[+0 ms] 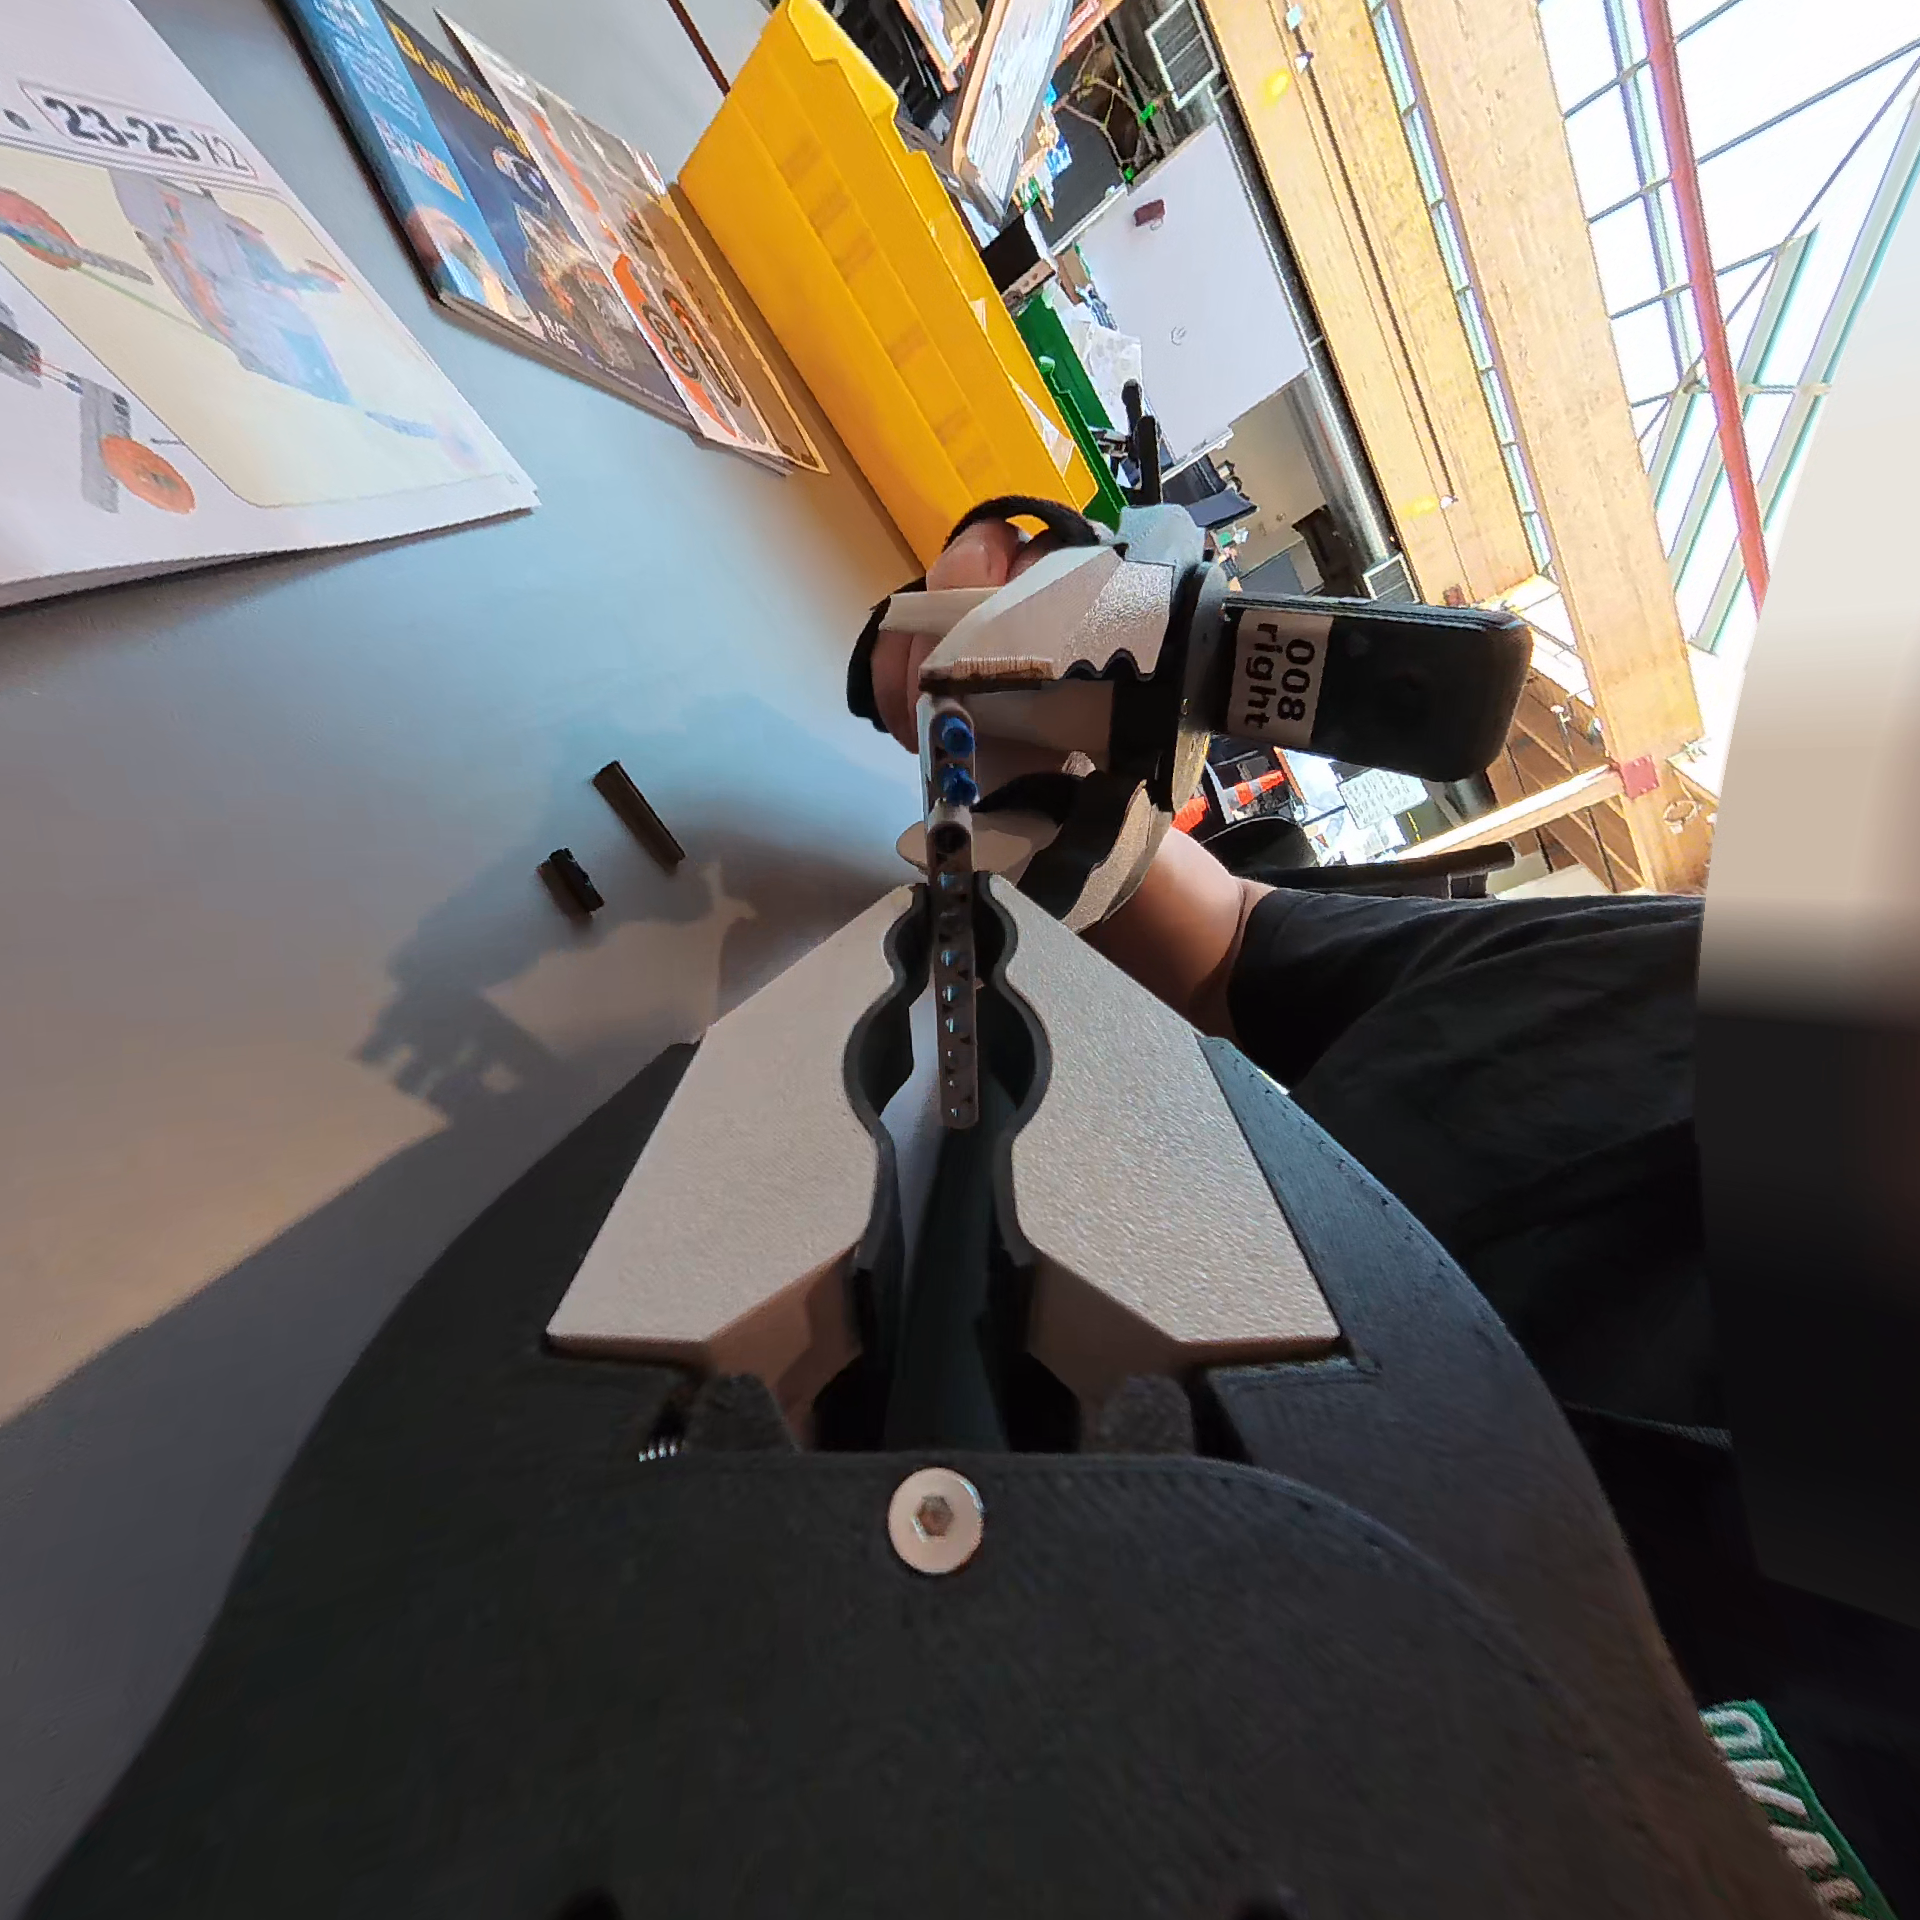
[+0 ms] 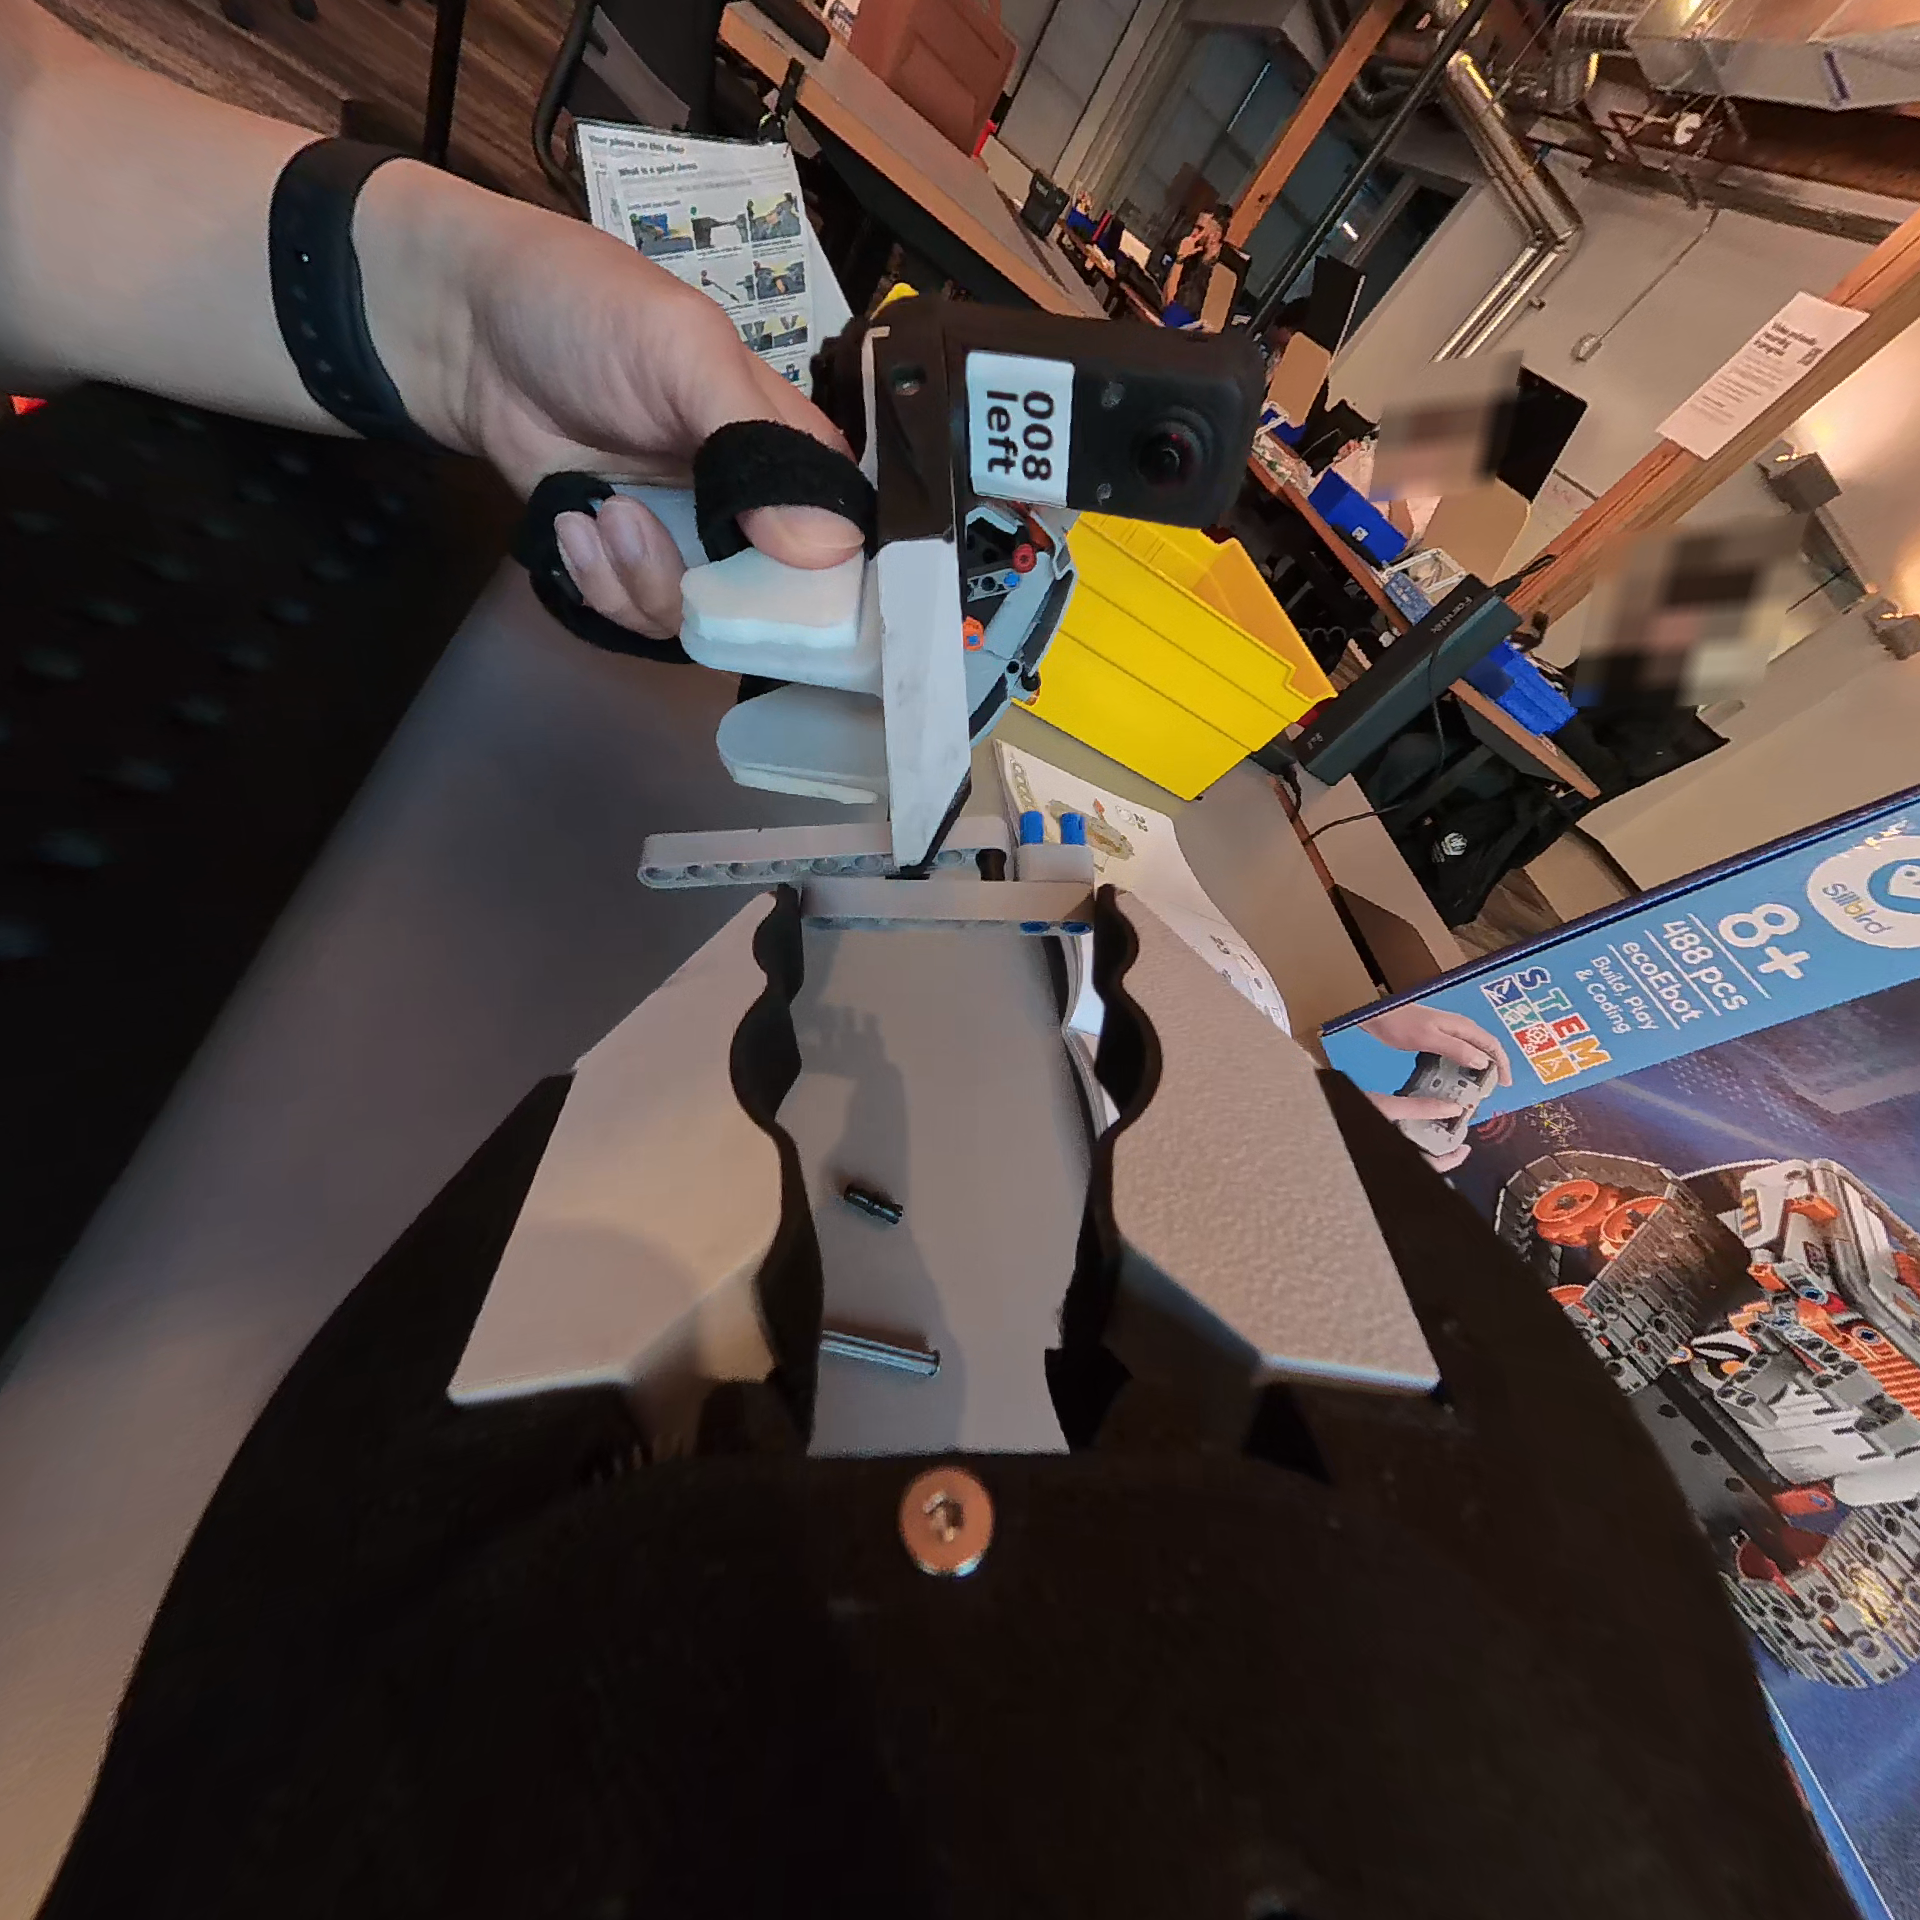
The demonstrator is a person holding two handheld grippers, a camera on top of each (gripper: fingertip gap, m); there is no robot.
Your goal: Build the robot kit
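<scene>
My left gripper (image 1: 951, 894) is shut on a long grey perforated beam (image 1: 954, 997) and holds it above the grey table (image 1: 644, 623). In the right wrist view the left gripper (image 2: 920, 862) pinches that long beam (image 2: 748, 854) near one end. My right gripper (image 2: 945, 904) is shut on a short grey beam (image 2: 935, 921) that spans its fingertips. Two blue pins (image 2: 1049, 828) stick out of a small grey piece on it, beside the long beam. In the left wrist view the right gripper (image 1: 940, 696) faces me, with the blue pins (image 1: 954, 740) just beyond my fingertips.
A black pin (image 2: 873, 1205) and a dark axle (image 2: 881, 1356) lie loose on the table; they also show in the left wrist view, pin (image 1: 569, 881) and axle (image 1: 638, 814). An open instruction booklet (image 1: 208, 343), a blue kit box (image 2: 1662, 1195) and a yellow bin (image 2: 1164, 644) stand nearby. Left and right tips are no more than a few centimetres apart.
</scene>
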